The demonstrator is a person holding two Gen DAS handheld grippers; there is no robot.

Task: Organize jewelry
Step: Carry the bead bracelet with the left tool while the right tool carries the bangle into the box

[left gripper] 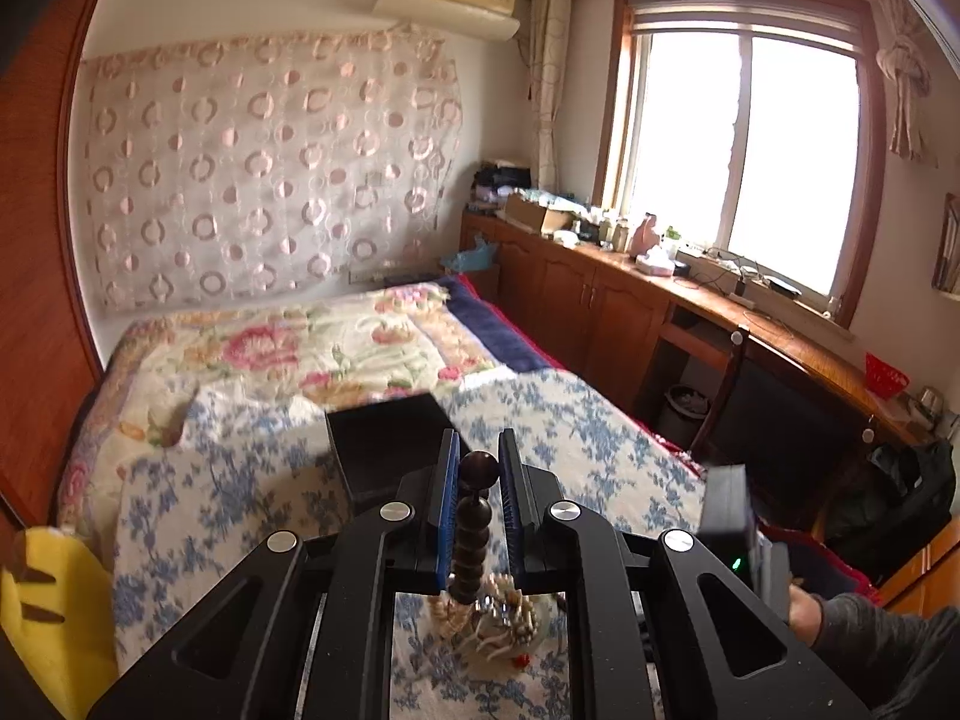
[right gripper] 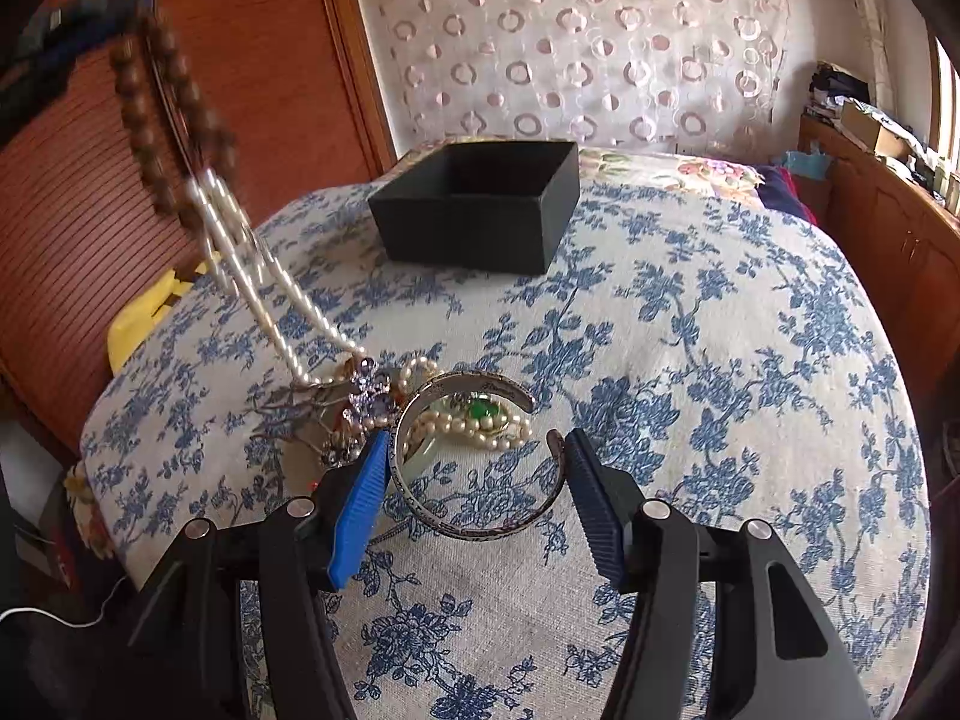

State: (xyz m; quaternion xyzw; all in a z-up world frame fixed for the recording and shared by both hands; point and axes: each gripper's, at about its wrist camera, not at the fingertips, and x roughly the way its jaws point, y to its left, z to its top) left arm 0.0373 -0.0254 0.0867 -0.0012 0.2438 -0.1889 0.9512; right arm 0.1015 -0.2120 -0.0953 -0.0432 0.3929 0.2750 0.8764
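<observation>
Right tongs (right gripper: 471,468) grip a silver cuff (right gripper: 462,516); left tongs (left gripper: 477,480) pinch wooden beads (left gripper: 471,540), box (right gripper: 480,204) beyond.

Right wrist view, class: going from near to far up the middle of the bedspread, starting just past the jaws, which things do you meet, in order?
Silver cuff bangle → pearl strand with a green stone → bare floral bedspread → open black box → circle-patterned curtain.

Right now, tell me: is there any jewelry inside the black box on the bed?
No. In the right wrist view the black box sits open with nothing visible inside, while the jewelry pile lies on the bedspread nearer the camera.
</observation>
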